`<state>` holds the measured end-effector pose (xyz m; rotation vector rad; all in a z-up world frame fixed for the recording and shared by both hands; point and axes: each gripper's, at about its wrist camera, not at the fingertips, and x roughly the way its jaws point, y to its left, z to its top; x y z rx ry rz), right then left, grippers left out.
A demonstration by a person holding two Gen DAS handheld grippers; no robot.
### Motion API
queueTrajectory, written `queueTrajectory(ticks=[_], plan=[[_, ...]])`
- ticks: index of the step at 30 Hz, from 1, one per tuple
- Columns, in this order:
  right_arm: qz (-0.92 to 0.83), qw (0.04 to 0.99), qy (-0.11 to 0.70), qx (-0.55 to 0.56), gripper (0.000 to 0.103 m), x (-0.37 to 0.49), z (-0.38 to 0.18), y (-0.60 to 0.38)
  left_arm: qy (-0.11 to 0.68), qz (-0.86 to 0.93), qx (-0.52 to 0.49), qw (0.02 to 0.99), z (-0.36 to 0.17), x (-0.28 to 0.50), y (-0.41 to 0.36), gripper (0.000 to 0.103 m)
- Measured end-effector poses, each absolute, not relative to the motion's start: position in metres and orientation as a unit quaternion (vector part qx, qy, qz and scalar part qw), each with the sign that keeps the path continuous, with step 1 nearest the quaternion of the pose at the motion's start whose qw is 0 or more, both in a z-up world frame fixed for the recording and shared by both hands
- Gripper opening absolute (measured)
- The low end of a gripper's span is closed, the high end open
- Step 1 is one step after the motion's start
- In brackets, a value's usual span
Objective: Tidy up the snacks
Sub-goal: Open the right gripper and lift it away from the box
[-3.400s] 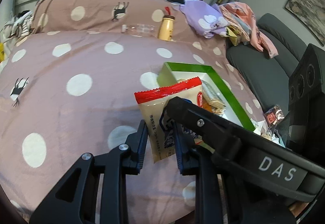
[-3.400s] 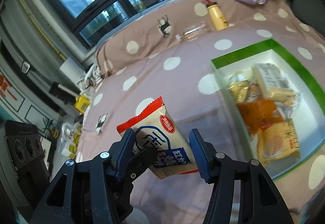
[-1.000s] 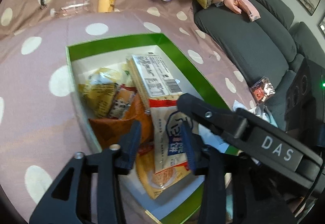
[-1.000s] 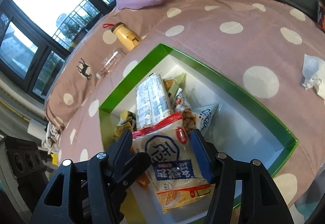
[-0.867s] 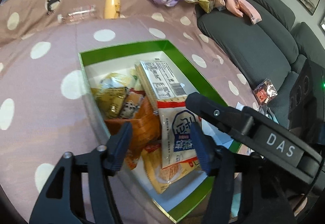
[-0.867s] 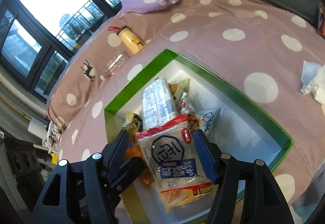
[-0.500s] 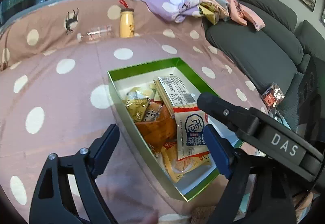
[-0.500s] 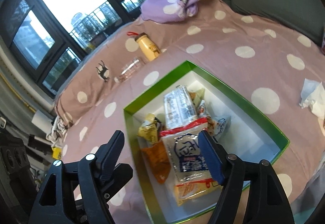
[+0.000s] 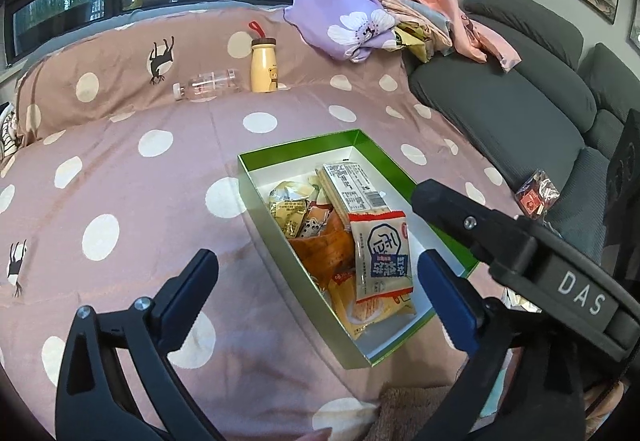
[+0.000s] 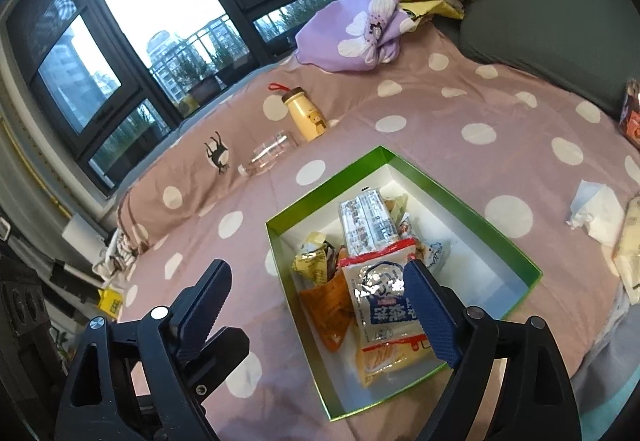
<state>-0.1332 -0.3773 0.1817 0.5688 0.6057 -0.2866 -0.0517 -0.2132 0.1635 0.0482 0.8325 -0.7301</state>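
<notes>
Snack packet (image 9: 381, 256) in green box (image 9: 402, 177), both grippers spread

We are looking at a soft, matt polka-dot cloth bedspread (image 9: 132, 177) bearing a smooth card box (image 9: 308, 143), green outside and white within, and the cracker packet (image 9: 382, 255) lying in it is catching the light on its glossy plastic film (image 10: 380, 289). Both grippers, left (image 9: 320, 289) and right (image 10: 320, 305), are showing matt black plastic frames, ribbed blue finger pads (image 10: 426, 317) and small shiny metal screws, while a clear plastic bottle (image 9: 208, 84) and a smooth cream bottle (image 9: 264, 65) are sitting beyond, beside a ribbed grey fabric sofa (image 9: 520, 97).
</notes>
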Motion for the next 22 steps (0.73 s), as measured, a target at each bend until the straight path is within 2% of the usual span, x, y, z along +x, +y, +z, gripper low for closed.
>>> queueTrajectory(ticks=[22], plan=[[-0.183, 0.884, 0.321, 0.287, 0.088, -0.146, 0.172, -0.376, 0.437, -0.352, 0.018, 0.827, 0.151, -0.055, -0.213, 0.102]])
